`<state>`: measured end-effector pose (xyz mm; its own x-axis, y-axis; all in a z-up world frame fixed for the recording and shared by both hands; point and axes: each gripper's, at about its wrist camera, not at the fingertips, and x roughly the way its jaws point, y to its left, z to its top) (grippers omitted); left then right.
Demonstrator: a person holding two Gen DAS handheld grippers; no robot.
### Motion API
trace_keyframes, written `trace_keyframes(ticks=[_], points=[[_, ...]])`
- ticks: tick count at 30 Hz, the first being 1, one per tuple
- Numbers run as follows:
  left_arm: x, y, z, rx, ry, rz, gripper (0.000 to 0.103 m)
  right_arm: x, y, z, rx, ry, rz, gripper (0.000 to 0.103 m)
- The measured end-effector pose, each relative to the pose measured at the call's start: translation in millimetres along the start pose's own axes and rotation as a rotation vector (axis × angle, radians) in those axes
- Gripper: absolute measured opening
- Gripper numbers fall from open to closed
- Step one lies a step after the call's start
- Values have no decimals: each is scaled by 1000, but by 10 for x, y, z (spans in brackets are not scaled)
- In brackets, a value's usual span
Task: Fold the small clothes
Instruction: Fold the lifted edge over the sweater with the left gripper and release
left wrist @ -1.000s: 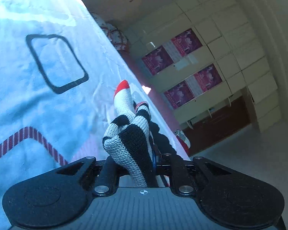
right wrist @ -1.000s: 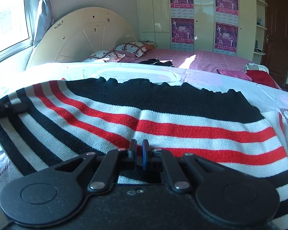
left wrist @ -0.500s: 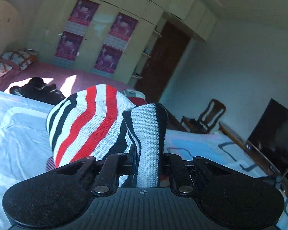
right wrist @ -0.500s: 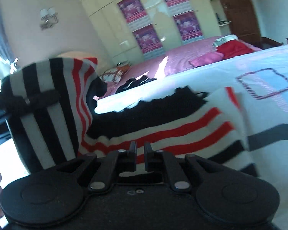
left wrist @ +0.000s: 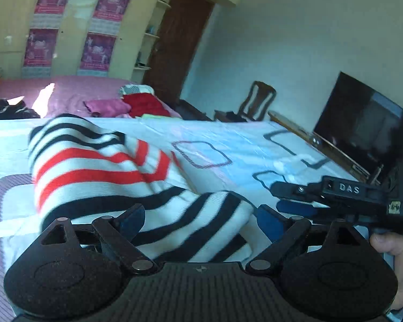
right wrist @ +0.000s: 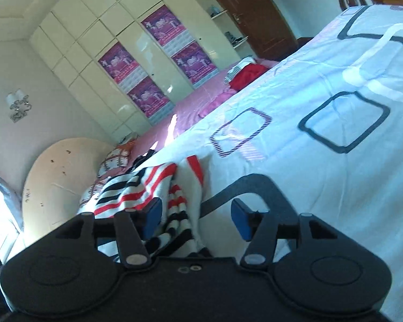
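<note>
Since both sets of fingers stand wide open and hold nothing, the loose fold can slump.
The striped sweater (left wrist: 115, 187) lies bunched on the bed (left wrist: 255, 145); the left gripper (left wrist: 198, 221) straddles its near edge, the right gripper (right wrist: 196, 218) just beside it, and either could snag the knit.

Left gripper (left wrist: 198, 221) w/ jaws spread wide, blue pads (left wrist: 133, 221) either side of a folded striped knit sweater (left wrist: 115, 177) (white, black, red bands) lying on the pale blue bedsheet (left wrist: 241, 145). Sweater's near edge sits between the pads, contact unclear. Right gripper (left wrist: 292, 197) at right, marked "DAS", just beside the sweater's edge, thumb (left wrist: 389, 244) below it. TV (left wrist: 362, 126) and wooden chair (left wrist: 258, 99) behind
</note>
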<state>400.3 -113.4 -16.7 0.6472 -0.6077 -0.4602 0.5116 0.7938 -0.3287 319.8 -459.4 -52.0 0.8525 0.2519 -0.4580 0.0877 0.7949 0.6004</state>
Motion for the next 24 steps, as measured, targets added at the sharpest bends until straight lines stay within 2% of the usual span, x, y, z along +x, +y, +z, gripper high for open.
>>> trace_keyframes(ticks=[3, 5, 6, 7, 8, 11, 14, 15, 16, 17, 20, 24], points=[[-210, 502, -97, -132, -35, 153, 89, 127, 93, -44, 44, 65, 80, 58], [-218, 852, -143, -245, -10, 218, 89, 249, 150, -84, 68, 107, 103, 64], [-196, 986, -182, -292, 9, 227, 89, 330, 171, -112, 88, 138, 114, 71], [-196, 1054, -211, -325, 29, 242, 89, 396, 173, -127, 108, 157, 122, 72], [-163, 1134, -280, -364, 50, 248, 89, 460, 183, -141, 127, 174, 132, 72], [-63, 1168, -448, -449, 47, 248, 89, 662, 234, -171, 141, 217, 148, 69], [-17, 1187, -522, -487, 29, 269, 90, 821, 291, -171, 132, 244, 128, 55], [-14, 1194, -527, -502, 13, 267, 90, 861, 322, -173, 111, 249, 101, 45], [0, 1202, -521, -515, -3, 271, 90, 883, 363, -178, 76, 252, 65, 29], [62, 1194, -501, -522, -13, 274, 90, 888, 402, -180, 39, 248, 41, 24], [152, 1217, -456, -519, 1, 269, 90, 691, 492, -206, -45, 188, 63, 20], [205, 1129, -425, -448, 14, 254, 89, 405, 445, -286, -87, 140, 60, 19]])
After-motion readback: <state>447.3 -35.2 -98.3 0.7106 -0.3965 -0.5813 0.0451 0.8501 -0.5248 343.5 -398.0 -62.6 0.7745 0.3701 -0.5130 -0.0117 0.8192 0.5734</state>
